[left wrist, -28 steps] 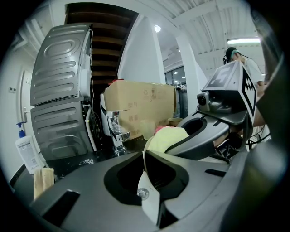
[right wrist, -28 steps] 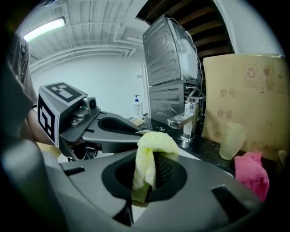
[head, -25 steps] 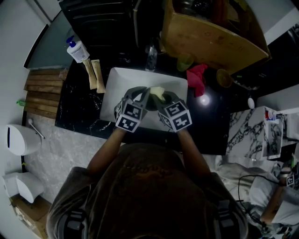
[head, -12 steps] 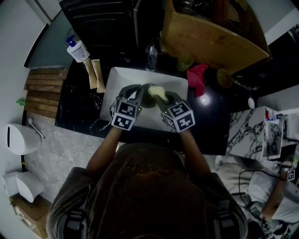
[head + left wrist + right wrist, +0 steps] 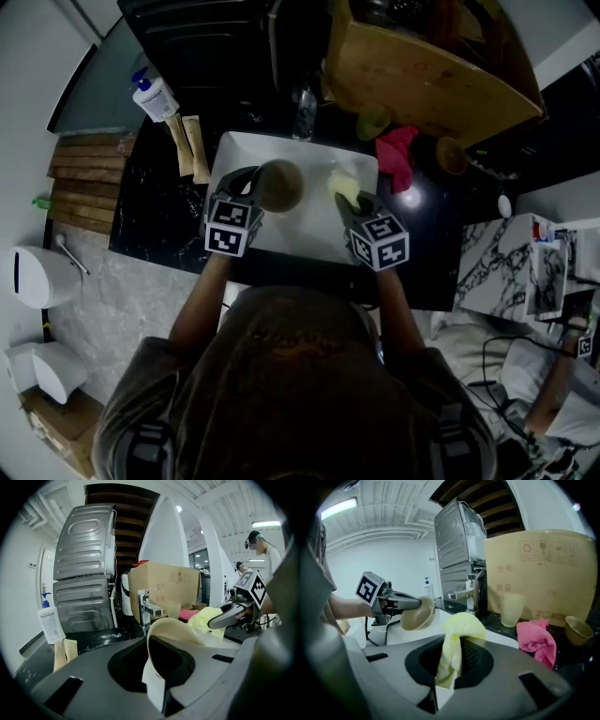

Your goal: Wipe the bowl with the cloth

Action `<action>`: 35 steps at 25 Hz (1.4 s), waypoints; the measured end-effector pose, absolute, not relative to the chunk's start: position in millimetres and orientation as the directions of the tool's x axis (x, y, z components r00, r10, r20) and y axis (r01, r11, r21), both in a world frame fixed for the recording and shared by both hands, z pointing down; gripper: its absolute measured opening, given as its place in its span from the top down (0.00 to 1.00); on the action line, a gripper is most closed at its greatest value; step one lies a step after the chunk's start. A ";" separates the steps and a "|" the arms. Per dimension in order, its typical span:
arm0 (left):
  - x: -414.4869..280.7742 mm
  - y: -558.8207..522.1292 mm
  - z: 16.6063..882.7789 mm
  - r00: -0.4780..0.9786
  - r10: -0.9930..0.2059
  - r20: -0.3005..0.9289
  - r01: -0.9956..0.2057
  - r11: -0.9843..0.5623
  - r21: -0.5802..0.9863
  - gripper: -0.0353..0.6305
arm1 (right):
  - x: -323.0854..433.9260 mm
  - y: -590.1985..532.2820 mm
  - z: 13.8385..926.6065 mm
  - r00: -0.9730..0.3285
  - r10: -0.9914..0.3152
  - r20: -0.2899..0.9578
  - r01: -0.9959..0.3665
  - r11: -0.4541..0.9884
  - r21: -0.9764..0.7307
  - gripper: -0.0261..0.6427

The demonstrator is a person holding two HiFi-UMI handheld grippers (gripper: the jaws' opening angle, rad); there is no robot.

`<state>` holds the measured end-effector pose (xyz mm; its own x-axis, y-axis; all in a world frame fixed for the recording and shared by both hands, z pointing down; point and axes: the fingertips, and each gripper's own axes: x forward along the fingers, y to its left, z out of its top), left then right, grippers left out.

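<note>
A tan bowl (image 5: 278, 185) hangs over the left half of the white sink (image 5: 309, 246), held by its rim in my left gripper (image 5: 255, 186), which is shut on it. It fills the jaws in the left gripper view as a pale bowl (image 5: 173, 639). My right gripper (image 5: 349, 199) is shut on a yellow cloth (image 5: 343, 185) over the sink's right half, apart from the bowl. In the right gripper view the cloth (image 5: 457, 639) bulges out of the jaws, with the bowl (image 5: 417, 615) held to the left.
A faucet (image 5: 302, 111) stands behind the sink on the black counter. A pink cloth (image 5: 397, 157), a pale green cup (image 5: 371, 123) and a small brown bowl (image 5: 450, 157) lie at the back right beside a cardboard box (image 5: 422, 66). A soap bottle (image 5: 155, 100) stands at the left.
The two grippers have drawn apart. The left one carried the bowl to the left, the right one took the cloth out of the bowl to the right.
</note>
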<state>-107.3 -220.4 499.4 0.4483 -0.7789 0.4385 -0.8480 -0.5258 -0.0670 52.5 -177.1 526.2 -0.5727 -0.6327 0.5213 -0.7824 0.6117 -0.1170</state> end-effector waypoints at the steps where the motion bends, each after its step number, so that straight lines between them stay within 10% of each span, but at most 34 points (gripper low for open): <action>1: -110.5 -220.7 499.7 0.444 -0.781 0.439 -0.852 -0.520 -0.065 0.91 | 58.9 -177.1 528.1 -0.562 -0.641 0.523 -0.794 0.595 -0.124 0.93; 10: -115.7 -225.7 487.5 0.447 -0.802 0.397 -0.860 -0.508 -0.057 0.91 | 77.7 -185.5 518.4 -0.516 -0.711 0.478 -0.844 0.516 -0.145 0.93; 26: -112.4 -195.5 356.5 0.509 -0.836 -0.208 -0.860 -0.480 -0.174 0.91 | 68.0 -180.7 401.4 -0.464 -0.885 -0.039 -0.886 0.463 0.021 0.93; 35: -113.2 -187.5 349.8 0.495 -0.831 -0.256 -0.869 -0.472 -0.150 0.91 | 72.8 -177.3 396.9 -0.442 -0.893 -0.088 -0.896 0.445 -0.008 0.93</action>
<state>-113.2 -187.5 349.8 0.4947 -0.8305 -0.2559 -0.8691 -0.4715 -0.1497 72.8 -177.3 396.9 -0.4422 -0.8926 -0.0881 -0.8957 0.4446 -0.0079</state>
